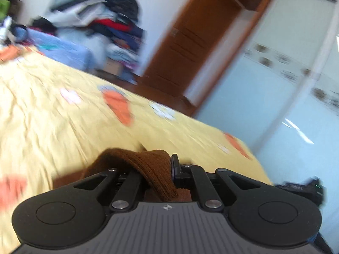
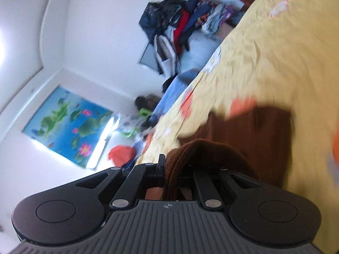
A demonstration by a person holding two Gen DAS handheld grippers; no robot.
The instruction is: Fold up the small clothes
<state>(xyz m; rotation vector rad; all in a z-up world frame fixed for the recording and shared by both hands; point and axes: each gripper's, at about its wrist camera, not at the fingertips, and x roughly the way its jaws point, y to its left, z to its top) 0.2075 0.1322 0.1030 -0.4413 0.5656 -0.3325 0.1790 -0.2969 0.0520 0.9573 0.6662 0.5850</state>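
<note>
A brown knitted garment [image 1: 135, 165] bunches over my left gripper [image 1: 167, 169], which is shut on a fold of it just above the yellow bedspread [image 1: 63, 116]. In the right wrist view the same brown knit [image 2: 203, 154] drapes over my right gripper [image 2: 167, 169], also shut on it. More of the brown cloth [image 2: 262, 139] hangs or lies beyond, against the bedspread [image 2: 275, 59]. The fingertips are hidden by the cloth in both views, and both pictures are blurred.
A heap of mixed clothes [image 1: 110, 21] stands against the far wall beyond the bed, with a blue cloth [image 1: 63, 50] beside it. A brown wooden door [image 1: 197, 33] and pale wardrobe panels [image 1: 275, 74] lie to the right. A flower poster [image 2: 67, 124] hangs on the wall.
</note>
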